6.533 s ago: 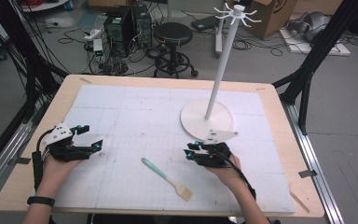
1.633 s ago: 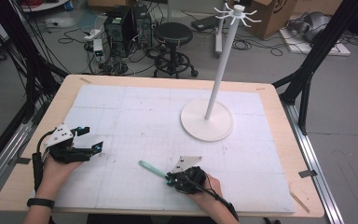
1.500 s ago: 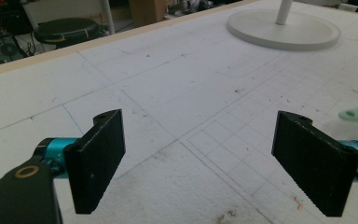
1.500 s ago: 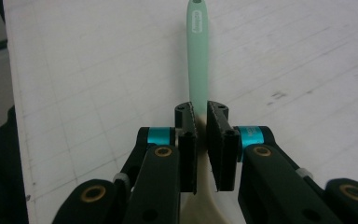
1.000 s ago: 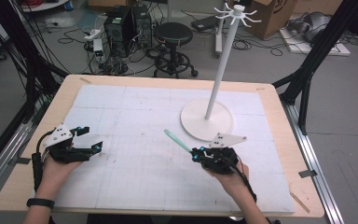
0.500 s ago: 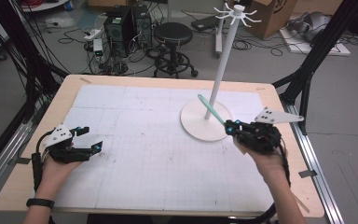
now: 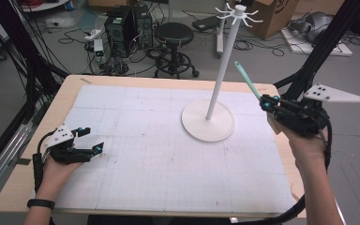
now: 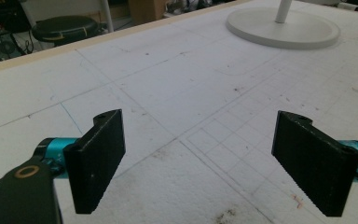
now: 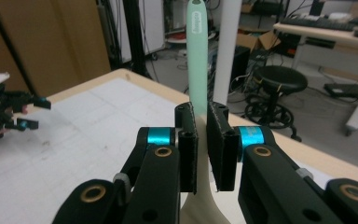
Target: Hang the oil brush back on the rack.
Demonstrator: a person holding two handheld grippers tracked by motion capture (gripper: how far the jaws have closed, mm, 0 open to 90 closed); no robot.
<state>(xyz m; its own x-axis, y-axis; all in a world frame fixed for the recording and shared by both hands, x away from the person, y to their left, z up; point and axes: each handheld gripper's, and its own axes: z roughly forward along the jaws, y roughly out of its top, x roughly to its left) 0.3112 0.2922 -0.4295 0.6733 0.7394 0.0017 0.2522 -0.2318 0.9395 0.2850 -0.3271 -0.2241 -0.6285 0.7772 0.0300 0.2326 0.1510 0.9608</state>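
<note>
Wooden table (image 7: pixel 168 80) with a white gridded mat (image 7: pixel 168 154) on top. Behind it there's a black round stool (image 7: pixel 175 35), a couple of computer towers (image 7: pixel 129 21), cardboard boxes (image 7: pixel 281 14) and cables all over the floor.

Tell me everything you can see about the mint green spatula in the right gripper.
The spatula has a slim mint-green handle with a small slot near its tip and a cream-coloured blade end that widens below the jaws; it looks like silicone or plastic. The right gripper is shut on its lower handle and holds it off the table, handle end up and tilted toward the white stand, near the pole and apart from it. Only the pads touch it.
</note>
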